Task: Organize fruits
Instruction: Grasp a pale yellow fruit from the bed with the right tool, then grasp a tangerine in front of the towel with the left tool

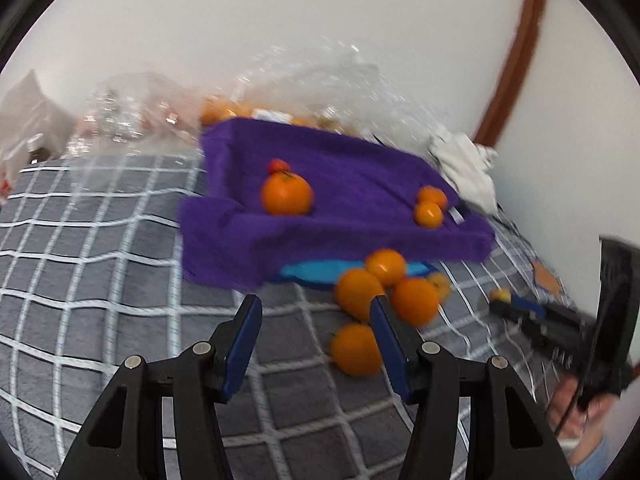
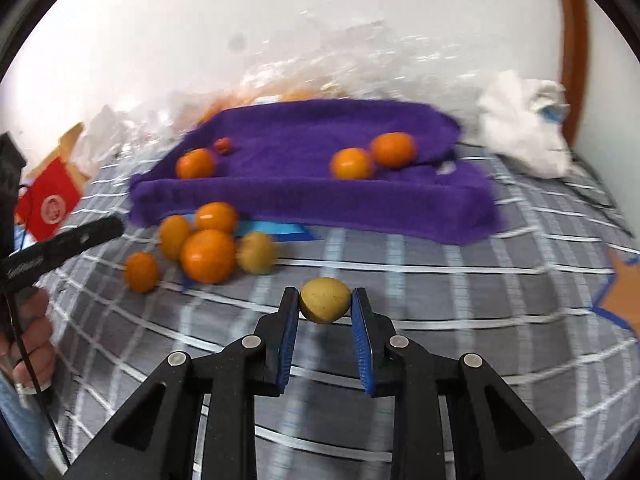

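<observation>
A purple towel-covered tray (image 1: 352, 184) (image 2: 312, 200) holds three oranges (image 1: 286, 195) (image 2: 352, 163) and a small red fruit (image 1: 277, 165). Several oranges (image 1: 360, 292) (image 2: 208, 256) lie in a pile on the checked cloth in front of the tray, with a yellow fruit (image 2: 256, 257) beside them. My left gripper (image 1: 314, 312) is open, with the pile just right of its right finger. My right gripper (image 2: 325, 304) is shut on a small yellow fruit (image 2: 325, 299), above the cloth; it also shows in the left wrist view (image 1: 502, 296).
A grey checked cloth (image 1: 100, 280) covers the surface. Clear plastic bags with more fruit (image 1: 248, 92) lie behind the tray by the wall. A white crumpled cloth (image 2: 528, 124) lies at the back right. A red packet (image 2: 50, 204) sits at the left. A blue sheet (image 1: 320, 270) peeks from under the tray.
</observation>
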